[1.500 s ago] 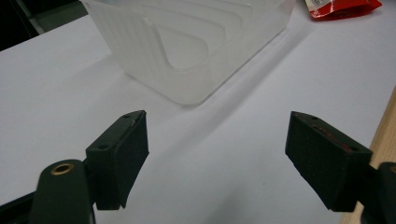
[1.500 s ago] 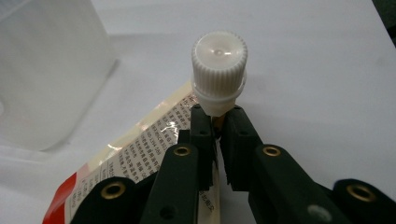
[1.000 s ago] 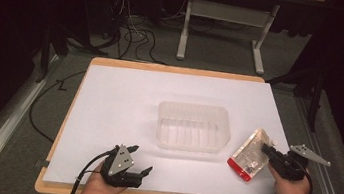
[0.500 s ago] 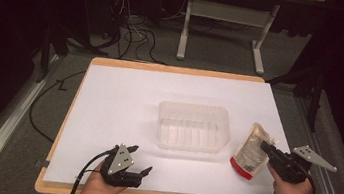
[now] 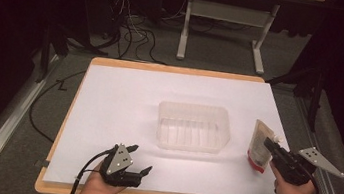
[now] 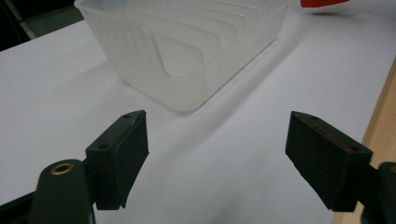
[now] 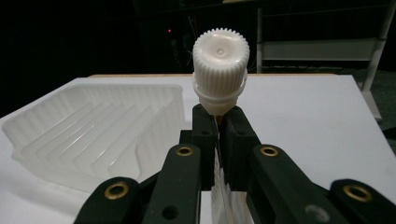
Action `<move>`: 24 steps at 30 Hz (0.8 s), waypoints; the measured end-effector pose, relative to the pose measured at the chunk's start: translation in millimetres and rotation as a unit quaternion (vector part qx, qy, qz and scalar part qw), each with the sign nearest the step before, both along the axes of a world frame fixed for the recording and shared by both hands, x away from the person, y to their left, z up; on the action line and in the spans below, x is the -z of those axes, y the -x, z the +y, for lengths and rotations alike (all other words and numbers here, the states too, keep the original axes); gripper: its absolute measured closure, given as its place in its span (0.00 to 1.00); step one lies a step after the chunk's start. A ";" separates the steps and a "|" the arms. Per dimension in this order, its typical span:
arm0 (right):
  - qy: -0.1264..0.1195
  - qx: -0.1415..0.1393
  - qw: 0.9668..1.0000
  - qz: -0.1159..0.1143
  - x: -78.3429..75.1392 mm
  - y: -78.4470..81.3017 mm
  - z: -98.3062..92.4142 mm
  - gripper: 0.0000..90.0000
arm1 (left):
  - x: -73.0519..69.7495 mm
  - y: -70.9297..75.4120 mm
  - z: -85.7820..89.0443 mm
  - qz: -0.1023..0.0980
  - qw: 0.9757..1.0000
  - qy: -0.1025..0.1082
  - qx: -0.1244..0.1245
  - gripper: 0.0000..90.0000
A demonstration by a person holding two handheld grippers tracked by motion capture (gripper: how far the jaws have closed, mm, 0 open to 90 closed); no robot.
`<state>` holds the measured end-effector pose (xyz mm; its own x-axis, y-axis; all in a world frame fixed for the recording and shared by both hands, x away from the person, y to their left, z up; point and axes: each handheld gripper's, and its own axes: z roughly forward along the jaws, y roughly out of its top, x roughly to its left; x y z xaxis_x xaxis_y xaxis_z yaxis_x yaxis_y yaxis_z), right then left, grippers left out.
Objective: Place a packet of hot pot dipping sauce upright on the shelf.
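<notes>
Change: the pouch [image 5: 258, 148], lying flat a second ago, now stands raised by the right gripper [image 5: 271, 143].
Right gripper: jaws clamped on the pouch just below its white cap [image 7: 220, 60].
Pouch axis: near upright, red base down, just right of the clear tray [image 5: 193, 127].
Left gripper [image 5: 140, 160]: jaws wide, nothing between them, near the tray's front-left.

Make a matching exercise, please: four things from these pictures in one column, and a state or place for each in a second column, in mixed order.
1. spouted pouch
2. clear plastic tray
3. left gripper
4. screw cap

A. open, holding nothing
B. empty, at the middle of the table
C. white, ribbed
D. pinched by the right gripper

Pairs: 1-D, 2-B, 3-A, 4-C
</notes>
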<state>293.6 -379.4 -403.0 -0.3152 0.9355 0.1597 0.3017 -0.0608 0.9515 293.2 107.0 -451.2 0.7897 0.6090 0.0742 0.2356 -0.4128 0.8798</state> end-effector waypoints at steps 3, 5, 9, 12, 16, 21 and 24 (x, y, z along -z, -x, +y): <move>-0.003 0.006 1.000 -0.010 -0.6 -1.0 -2.4 0.96 | -0.2 0.3 -0.1 -0.002 1.000 0.001 0.000 0.24; -0.004 0.010 1.000 -0.015 -0.7 -2.1 -2.8 0.96 | -0.4 0.5 0.0 -0.003 1.000 0.002 0.000 0.24; -0.001 0.019 1.000 -0.016 2.0 -4.5 -0.4 0.96 | -0.1 0.2 -0.2 -0.003 1.000 0.001 0.000 0.24; 0.013 0.015 1.000 -0.004 10.4 -6.5 2.0 0.96 | -0.4 0.6 -0.2 -0.003 1.000 0.003 0.001 0.24; 0.020 0.016 1.000 -0.003 9.2 -3.6 3.5 0.96 | -1.3 0.6 1.0 -0.004 1.000 0.005 0.001 0.24; 0.023 0.020 1.000 -0.004 9.4 -1.1 2.6 0.95 | -1.7 0.8 1.1 -0.006 1.000 0.006 0.002 0.24; 0.022 0.020 1.000 -0.005 10.1 0.9 1.6 0.94 | -2.2 0.8 1.8 -0.006 1.000 0.007 0.001 0.24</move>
